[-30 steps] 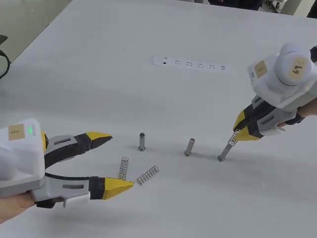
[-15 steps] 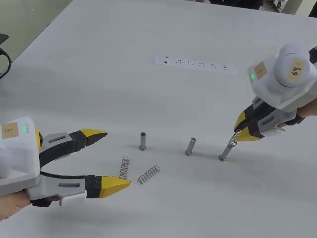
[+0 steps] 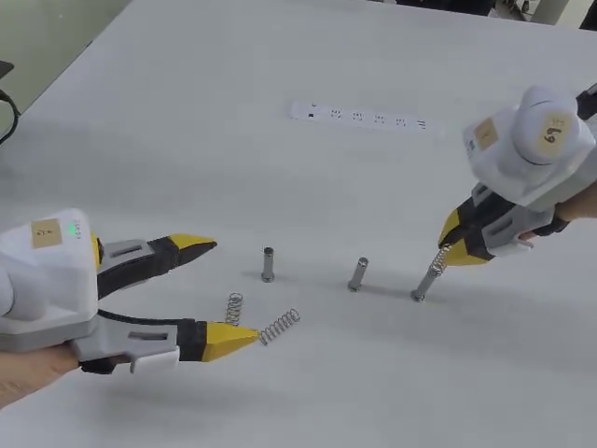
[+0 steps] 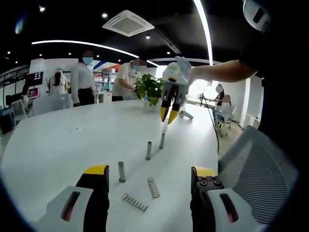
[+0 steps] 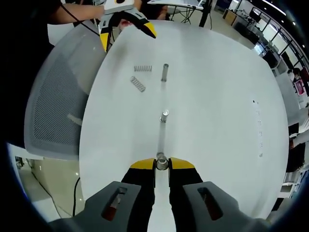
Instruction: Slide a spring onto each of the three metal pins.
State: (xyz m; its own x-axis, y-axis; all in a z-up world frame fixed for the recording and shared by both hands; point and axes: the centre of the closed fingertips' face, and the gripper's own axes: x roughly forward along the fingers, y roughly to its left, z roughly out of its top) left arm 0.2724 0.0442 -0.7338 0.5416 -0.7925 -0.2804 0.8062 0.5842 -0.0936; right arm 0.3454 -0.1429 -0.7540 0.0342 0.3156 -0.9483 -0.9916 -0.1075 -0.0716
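Observation:
Three short metal pins stand in a row on the white table: the left pin point(image 3: 268, 264), the middle pin point(image 3: 357, 274) and the right pin point(image 3: 423, 285). My right gripper point(image 3: 446, 250) is shut on a spring point(image 3: 440, 258) whose lower end meets the top of the right pin. From the right gripper view the spring point(image 5: 161, 162) shows end-on between the shut jaws. Two loose springs, one point(image 3: 233, 308) and another point(image 3: 278, 327), lie in front of the left pin. My left gripper point(image 3: 231, 291) is open around them, its near tip beside the slanted spring. In the left gripper view the springs point(image 4: 153, 187) lie between the jaws.
A white power strip point(image 3: 359, 118) lies further back on the table. The table's near edge and a grey mesh chair point(image 5: 58, 96) sit by the left gripper. Several people stand far behind the table point(image 4: 58, 140) in the left gripper view.
My left gripper has shifted right, toward the two loose springs, and its near tip now reaches the slanted one. The right gripper and its spring have hardly moved.

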